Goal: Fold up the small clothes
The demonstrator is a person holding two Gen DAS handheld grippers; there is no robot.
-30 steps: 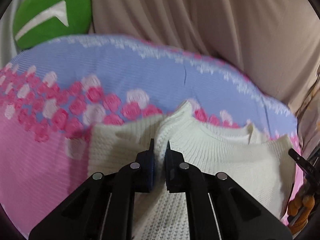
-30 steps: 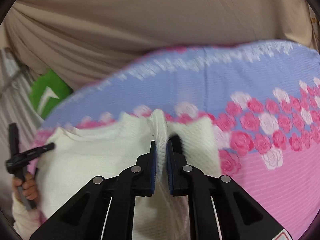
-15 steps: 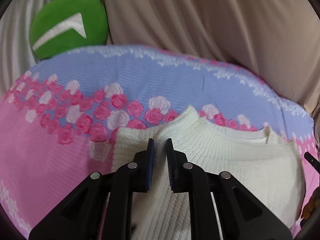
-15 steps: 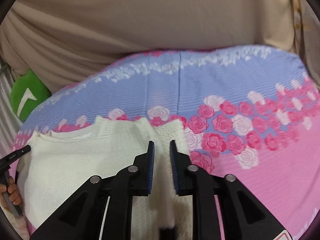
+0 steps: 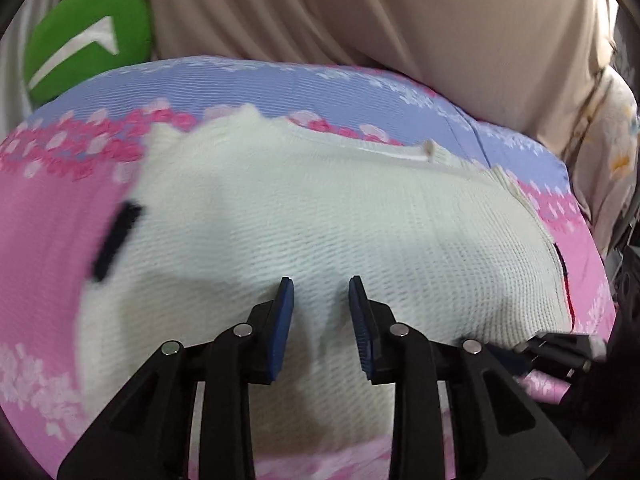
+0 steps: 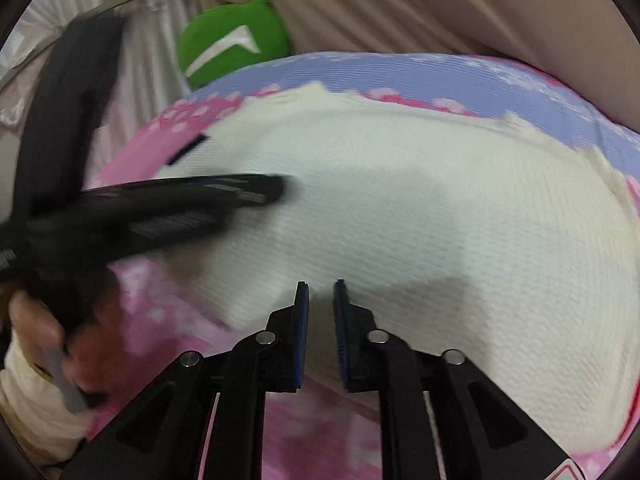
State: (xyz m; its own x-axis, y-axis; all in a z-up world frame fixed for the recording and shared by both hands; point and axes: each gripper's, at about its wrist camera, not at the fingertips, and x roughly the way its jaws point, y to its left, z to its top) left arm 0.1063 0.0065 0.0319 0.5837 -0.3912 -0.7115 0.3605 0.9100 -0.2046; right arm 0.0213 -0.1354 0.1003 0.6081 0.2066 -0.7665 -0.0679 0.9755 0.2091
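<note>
A cream knit sweater (image 5: 320, 216) lies flat on the pink and blue rose-patterned bedspread (image 5: 52, 208), collar toward the far side. My left gripper (image 5: 320, 292) is open and empty, low over the sweater's near part. My right gripper (image 6: 320, 292) is open and empty over the sweater (image 6: 400, 208), near its front edge. The left gripper also shows in the right wrist view (image 6: 160, 204) as a blurred black shape at the left, held by a hand. A small black tab (image 5: 116, 240) lies at the sweater's left edge.
A green cushion with a white mark (image 5: 88, 52) sits at the far left against beige drapery (image 5: 360, 12). White fabric (image 6: 24, 400) lies at the lower left in the right wrist view. Patterned cloth (image 5: 612, 136) is at the right.
Both grippers let go of the sweater folds, opened, and drew back toward the near edge. The sweater now lies spread flat. Both views are motion-blurred.
</note>
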